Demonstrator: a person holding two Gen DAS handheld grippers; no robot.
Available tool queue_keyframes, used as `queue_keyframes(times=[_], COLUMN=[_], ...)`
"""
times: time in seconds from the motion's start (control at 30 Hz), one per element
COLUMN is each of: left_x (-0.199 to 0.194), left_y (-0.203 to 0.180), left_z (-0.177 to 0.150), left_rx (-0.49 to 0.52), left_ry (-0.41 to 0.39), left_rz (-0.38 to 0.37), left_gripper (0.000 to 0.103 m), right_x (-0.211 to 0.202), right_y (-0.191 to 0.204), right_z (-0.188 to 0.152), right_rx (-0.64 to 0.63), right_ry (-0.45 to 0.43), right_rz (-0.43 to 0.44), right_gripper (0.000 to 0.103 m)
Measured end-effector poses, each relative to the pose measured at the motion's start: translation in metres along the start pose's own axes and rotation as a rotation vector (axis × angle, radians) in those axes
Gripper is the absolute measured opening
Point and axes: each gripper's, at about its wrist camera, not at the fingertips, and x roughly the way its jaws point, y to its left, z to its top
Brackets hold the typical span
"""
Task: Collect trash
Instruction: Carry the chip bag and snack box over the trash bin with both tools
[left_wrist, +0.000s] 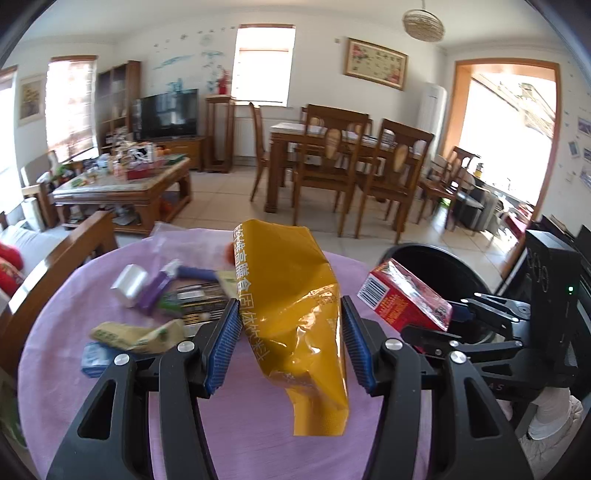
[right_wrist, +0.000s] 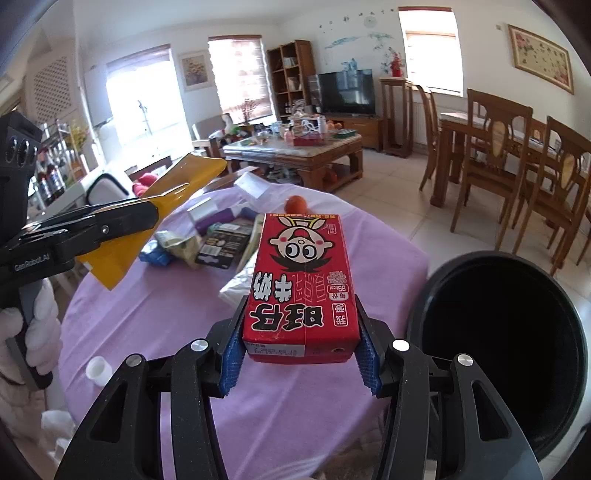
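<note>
Left gripper (left_wrist: 288, 339) clamps crumpled mustard-yellow foil snack bag (left_wrist: 295, 317) with white lettering, held in air above round table under lilac cloth (left_wrist: 258, 435). Bag's long axis runs away from gripper, far end toward room.

Right gripper (right_wrist: 301, 350) pinches red milk carton (right_wrist: 303, 280) with cartoon face, barcode on side, above table edge just beside black round bin (right_wrist: 498, 332). Carton lies flat, long axis pointing forward along fingers.

Other wrappers (left_wrist: 136, 332) lie scattered on cloth.

Litter pile (right_wrist: 218, 240) on table (right_wrist: 147, 325), bin (right_wrist: 495, 325) at its right edge
</note>
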Motion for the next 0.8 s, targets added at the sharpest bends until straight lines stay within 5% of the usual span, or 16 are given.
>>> queue_keyframes(times=[0.57, 0.8], left_x=[0.098, 0.15], left_y=[-0.146, -0.179], left_z=[-0.01, -0.015], left_rx=[0.151, 0.19], left_ry=[0.14, 0.232], left_rz=[-0.25, -0.262], left_gripper=[0.053, 0.053], right_x=[-0.061, -0.064], right_y=[-0.157, -0.204], right_z=[-0.068, -0.085], right_rx=[0.262, 0.317], right_ry=[-0.047, -0.056], right_rz=[-0.198, -0.256], right_gripper=[0.051, 0.051])
